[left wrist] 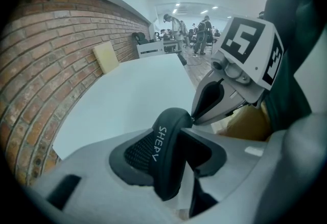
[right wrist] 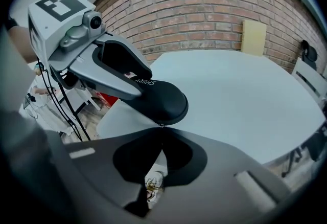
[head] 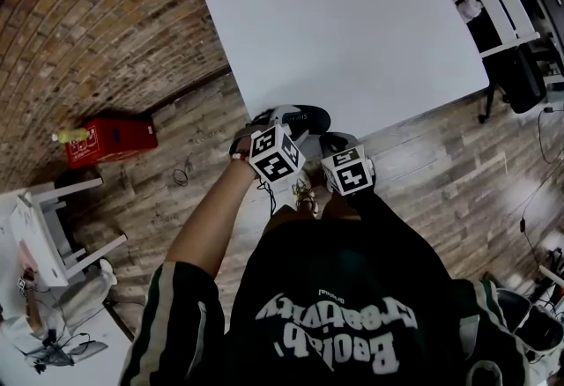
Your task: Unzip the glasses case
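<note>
Glasses case [left wrist: 166, 159]: black, held off the white surface [head: 352, 32], over its near edge.

Left gripper [left wrist: 171, 161]: fingers spread wide, pads clamped on either side of the case.

Right gripper [right wrist: 162, 131]: just right of the left one, fingers pressed together, pinching the small metal zipper pull [right wrist: 161, 126] at the end of the case.

Brick wall [head: 97, 32] beyond the surface.

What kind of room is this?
Probably a shared workroom or lab, not a home: a long brick wall, a big bare white table, and several people standing under ceiling lights farther back.
</note>
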Tool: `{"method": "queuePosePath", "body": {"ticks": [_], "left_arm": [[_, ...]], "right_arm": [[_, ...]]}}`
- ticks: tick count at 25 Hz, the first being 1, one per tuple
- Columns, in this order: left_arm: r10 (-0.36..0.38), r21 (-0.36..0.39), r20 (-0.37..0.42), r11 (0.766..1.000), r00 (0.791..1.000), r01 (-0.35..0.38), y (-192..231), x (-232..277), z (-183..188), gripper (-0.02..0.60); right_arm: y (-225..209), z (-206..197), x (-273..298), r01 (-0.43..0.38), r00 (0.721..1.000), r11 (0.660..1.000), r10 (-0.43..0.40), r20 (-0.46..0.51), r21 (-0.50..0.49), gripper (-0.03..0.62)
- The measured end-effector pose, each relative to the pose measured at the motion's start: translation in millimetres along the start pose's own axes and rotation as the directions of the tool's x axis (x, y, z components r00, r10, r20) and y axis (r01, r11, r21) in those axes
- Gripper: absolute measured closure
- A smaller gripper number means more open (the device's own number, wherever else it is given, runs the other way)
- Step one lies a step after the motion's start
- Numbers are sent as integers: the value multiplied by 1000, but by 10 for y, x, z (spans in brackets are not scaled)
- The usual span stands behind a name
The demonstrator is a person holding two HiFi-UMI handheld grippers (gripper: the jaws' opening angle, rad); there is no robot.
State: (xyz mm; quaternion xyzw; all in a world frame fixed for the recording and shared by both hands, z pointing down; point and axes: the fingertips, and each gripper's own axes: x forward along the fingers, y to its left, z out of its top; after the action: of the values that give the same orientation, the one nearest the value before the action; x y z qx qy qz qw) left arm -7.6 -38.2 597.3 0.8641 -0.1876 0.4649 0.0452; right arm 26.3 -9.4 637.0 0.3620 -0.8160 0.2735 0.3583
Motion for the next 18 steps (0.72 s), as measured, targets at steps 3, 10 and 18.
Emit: {"method": "queuePosePath", "body": {"ticks": [3, 10, 18], "left_arm": [[-1, 1, 3, 1000, 1000, 1, 1, -1, 4, 433], [-7, -1, 8, 1000, 1000, 7, 8, -1, -2, 433], [-11, -1, 15, 1000, 1000, 11, 7, 2, -4, 433]], "right_arm": [[-4, 3, -7, 12, 1000, 1000, -12, 0, -17, 580], [-14, 12, -3, 36, 999, 998, -36, -4, -58, 580], [-113, -3, -14, 64, 998, 996, -65, -11, -65, 580]]}}
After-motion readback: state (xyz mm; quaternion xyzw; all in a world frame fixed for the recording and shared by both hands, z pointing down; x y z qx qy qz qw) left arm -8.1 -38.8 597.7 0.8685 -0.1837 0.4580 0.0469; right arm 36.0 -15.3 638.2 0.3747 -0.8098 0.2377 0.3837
